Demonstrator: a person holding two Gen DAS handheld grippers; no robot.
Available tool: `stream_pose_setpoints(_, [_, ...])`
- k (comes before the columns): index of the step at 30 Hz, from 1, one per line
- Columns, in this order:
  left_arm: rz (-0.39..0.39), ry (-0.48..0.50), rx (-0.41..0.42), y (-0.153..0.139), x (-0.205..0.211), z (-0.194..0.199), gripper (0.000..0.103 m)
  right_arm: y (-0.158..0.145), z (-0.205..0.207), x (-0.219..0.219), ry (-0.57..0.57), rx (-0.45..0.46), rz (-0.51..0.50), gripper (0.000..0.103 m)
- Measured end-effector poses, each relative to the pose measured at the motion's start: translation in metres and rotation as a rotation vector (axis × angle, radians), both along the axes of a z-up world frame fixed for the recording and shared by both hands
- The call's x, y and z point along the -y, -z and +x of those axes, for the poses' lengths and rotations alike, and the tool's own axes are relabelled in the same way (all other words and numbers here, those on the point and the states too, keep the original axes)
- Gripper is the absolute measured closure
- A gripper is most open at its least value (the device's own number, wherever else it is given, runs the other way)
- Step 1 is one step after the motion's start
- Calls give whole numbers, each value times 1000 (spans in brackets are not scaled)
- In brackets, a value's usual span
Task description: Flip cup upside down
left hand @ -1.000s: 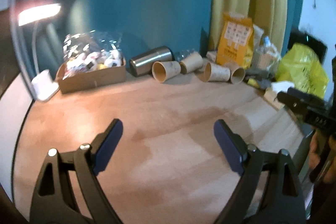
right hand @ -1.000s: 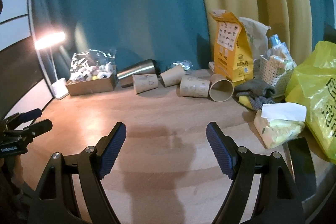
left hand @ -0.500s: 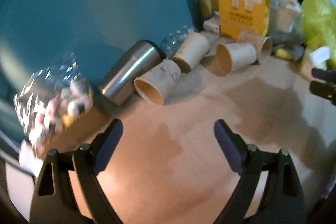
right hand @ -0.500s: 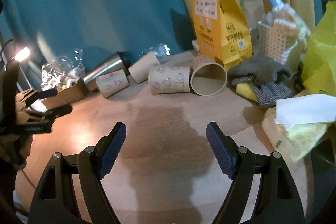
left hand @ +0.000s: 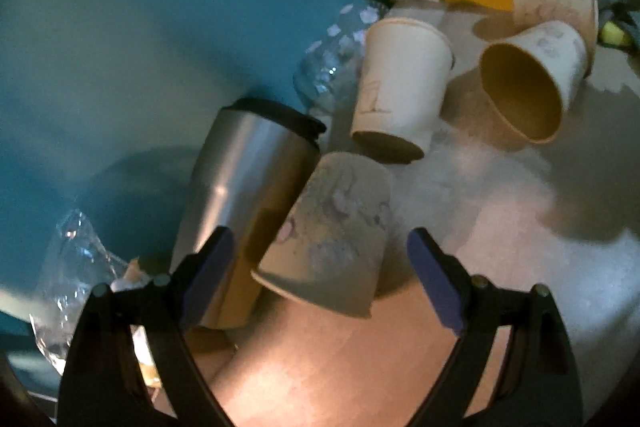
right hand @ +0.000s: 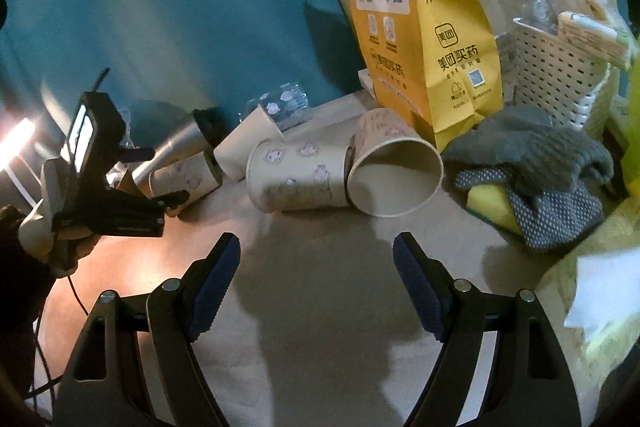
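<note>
Only on the right wrist view, gray gloves [right hand: 532, 163] beside the cups; both grippers' jaws wide, empty.

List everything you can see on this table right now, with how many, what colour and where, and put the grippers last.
paper cups: four, beige with small prints, on their sides mid-table
steel tumbler: one, silver with black lid, lying left of the cups
clear plastic bottle: one, against the teal wall
paper bag: one, yellow, upright behind the cups
gloves: grey, heaped right of the cups
basket: one, white, far right
table: one, wooden
left gripper: open, jaws either side of the nearest cup
right gripper: open, short of the cups
</note>
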State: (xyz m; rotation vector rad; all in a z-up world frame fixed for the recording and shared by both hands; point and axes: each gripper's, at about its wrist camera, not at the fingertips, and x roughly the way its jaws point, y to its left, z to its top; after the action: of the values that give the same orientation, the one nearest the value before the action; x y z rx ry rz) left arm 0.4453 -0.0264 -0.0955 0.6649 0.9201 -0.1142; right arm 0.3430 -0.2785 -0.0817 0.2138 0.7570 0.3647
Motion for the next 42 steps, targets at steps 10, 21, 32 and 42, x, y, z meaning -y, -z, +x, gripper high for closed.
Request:
stream_pose_setpoints(10, [13,13,-83,20,5,14,34,2,-1,2,-9,-6,23,21])
stream_pose_setpoints(21, [-149,-27,-104,-14,6,-36,37,-13,-30,2,-5,11,25,21])
stream_pose_setpoints(32, [-536,-231,-222,-32,15,-197,37,-11,-107,-9,-119,-37,57,21])
stream_pose_setpoints(42, [-847,-525,-272,-5,11,-307,37,3,-166,-24,-243,-132,68,21])
